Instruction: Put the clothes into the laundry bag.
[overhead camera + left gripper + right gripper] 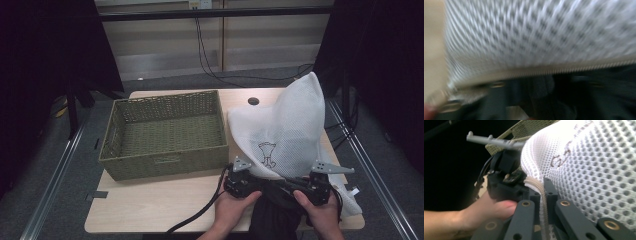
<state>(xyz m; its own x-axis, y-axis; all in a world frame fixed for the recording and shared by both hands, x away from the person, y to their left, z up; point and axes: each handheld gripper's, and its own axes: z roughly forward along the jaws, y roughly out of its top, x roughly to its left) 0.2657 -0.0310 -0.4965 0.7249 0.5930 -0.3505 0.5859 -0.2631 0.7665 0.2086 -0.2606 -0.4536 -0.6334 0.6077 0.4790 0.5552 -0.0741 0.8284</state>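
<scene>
The bag (285, 135) is white mesh cloth with a honeycomb of small holes, soft and matt, edged by a cream zip (540, 192) with fine teeth. The basket (165, 132) is olive woven cord or wicker, rough and dull, and the table (165, 200) has a pale, smooth wood-look top. The right gripper (543, 195) is matt dark-grey plastic with brass-coloured metal rivets, and the left gripper (250, 182) carries a light-grey plastic plate on matt black parts.
</scene>
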